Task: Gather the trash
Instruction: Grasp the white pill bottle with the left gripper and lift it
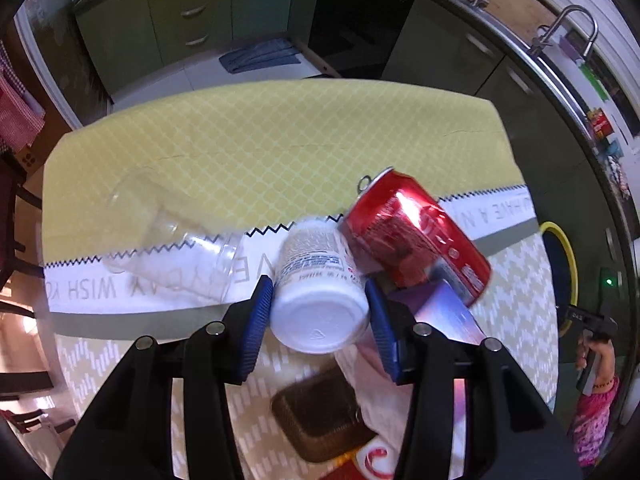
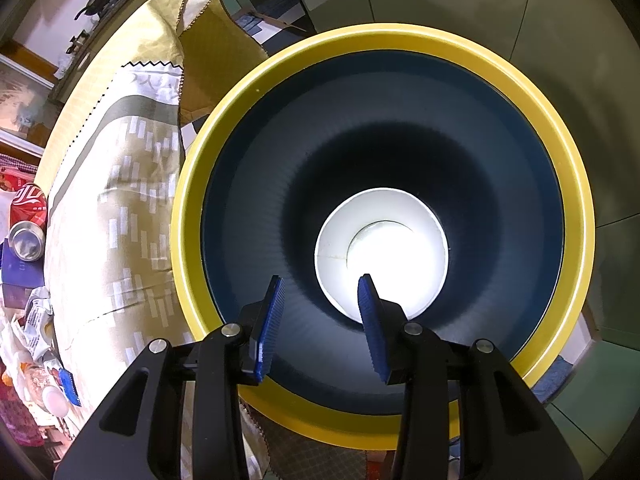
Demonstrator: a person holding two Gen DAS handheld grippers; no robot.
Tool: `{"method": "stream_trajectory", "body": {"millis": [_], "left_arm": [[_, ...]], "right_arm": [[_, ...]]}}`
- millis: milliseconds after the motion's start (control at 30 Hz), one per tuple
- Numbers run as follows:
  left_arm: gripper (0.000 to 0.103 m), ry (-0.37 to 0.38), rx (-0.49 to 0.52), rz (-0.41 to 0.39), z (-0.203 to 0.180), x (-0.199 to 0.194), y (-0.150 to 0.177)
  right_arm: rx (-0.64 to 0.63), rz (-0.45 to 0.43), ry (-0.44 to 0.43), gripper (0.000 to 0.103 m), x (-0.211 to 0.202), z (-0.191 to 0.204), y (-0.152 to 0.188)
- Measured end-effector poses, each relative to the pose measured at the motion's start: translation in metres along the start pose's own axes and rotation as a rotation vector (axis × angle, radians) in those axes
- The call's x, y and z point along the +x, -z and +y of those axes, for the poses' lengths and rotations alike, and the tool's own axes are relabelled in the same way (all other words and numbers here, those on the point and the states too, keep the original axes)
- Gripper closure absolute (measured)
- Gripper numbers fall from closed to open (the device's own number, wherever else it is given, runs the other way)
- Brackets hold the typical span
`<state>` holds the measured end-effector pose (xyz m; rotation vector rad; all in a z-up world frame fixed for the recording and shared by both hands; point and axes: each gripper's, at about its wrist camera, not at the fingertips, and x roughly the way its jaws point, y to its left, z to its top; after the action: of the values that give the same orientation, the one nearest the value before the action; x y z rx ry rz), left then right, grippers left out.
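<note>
In the left wrist view my left gripper point(image 1: 319, 312) is shut on a white plastic bottle point(image 1: 316, 288), its base toward the camera, above the table. A dented red soda can point(image 1: 416, 240) lies just right of it and a clear plastic cup point(image 1: 172, 236) lies on its side to the left. In the right wrist view my right gripper point(image 2: 322, 308) is open and empty over the mouth of a dark blue bin with a yellow rim point(image 2: 576, 216). A white paper cup point(image 2: 380, 256) lies at the bin's bottom. The red can point(image 2: 29, 216) shows at the far left.
The table has a yellow patterned cloth point(image 1: 260, 136). A purple box point(image 1: 436, 300), a brown woven coaster point(image 1: 320, 416) and white paper point(image 1: 380, 392) lie near the left gripper. Crumpled wrappers point(image 2: 36, 320) lie at the table's edge. Green kitchen cabinets point(image 1: 180, 20) stand beyond.
</note>
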<state>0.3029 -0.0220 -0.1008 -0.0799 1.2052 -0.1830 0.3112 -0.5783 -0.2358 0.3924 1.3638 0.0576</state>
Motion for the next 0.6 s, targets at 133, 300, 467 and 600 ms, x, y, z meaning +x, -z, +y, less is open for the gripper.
{"method": "stream_trajectory", "body": {"millis": [133, 300, 467, 600], "left_arm": [[0.058, 0.004, 0.028, -0.015, -0.005, -0.019, 0.005], [0.058, 0.006, 0.064, -0.054, -0.013, -0.044, 0.011], [0.058, 0.007, 0.098, -0.084, -0.025, -0.063, 0.013], [0.058, 0.017, 0.119, -0.101, -0.035, -0.075, 0.014]], "right_arm": [[-0.008, -0.005, -0.006, 0.065, -0.002, 0.003, 0.000], [-0.014, -0.011, -0.008, 0.065, -0.006, 0.004, 0.001], [-0.014, -0.015, -0.010, 0.065, -0.010, 0.003, 0.003], [-0.012, -0.015, -0.013, 0.065, -0.012, 0.001, 0.004]]}}
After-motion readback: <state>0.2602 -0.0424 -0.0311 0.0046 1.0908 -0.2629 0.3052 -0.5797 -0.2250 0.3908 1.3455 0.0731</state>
